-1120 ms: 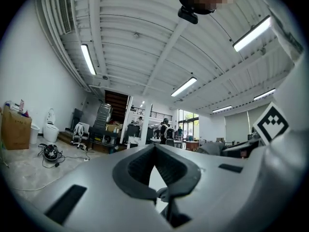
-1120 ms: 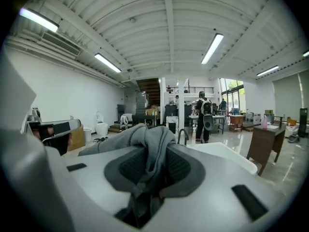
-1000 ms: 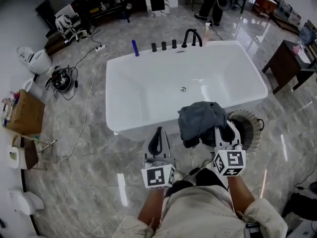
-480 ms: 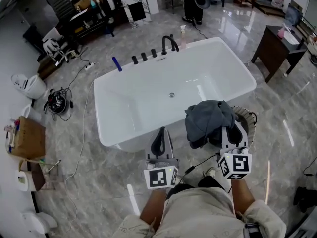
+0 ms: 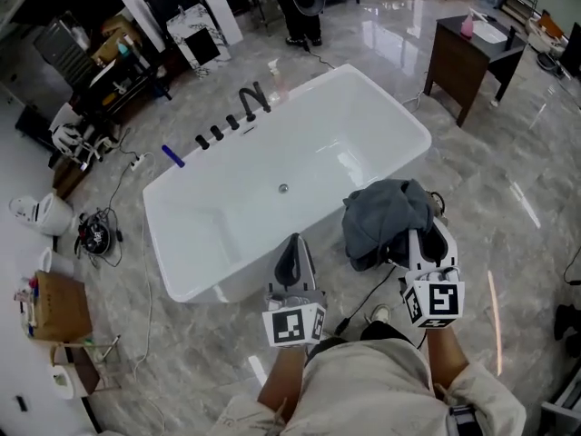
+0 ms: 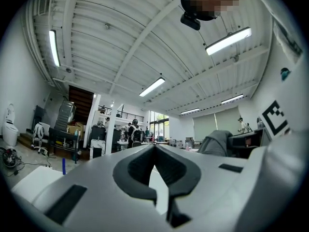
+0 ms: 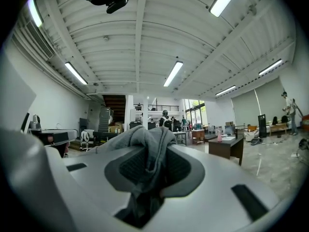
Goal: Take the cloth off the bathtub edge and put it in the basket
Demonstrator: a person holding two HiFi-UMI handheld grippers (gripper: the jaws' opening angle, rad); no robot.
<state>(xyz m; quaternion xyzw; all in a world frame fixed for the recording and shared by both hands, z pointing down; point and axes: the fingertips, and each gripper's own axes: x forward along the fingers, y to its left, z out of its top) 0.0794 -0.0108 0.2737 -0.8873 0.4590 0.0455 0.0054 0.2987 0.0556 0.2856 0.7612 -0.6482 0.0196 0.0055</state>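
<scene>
Right gripper (image 5: 416,240) clamped on gray cloth (image 5: 386,212). Cloth bunched ahead of jaws, clear of bathtub (image 5: 172,262) edge. Basket (image 5: 439,205) rim peeks just right of cloth, nearer right gripper. Left gripper (image 5: 290,245) closed, empty.

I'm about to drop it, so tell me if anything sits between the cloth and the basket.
Nothing visible does. The cloth hangs clamped in the right hand-held gripper, over the basket, which it mostly hides; only a sliver of rim shows.
</scene>
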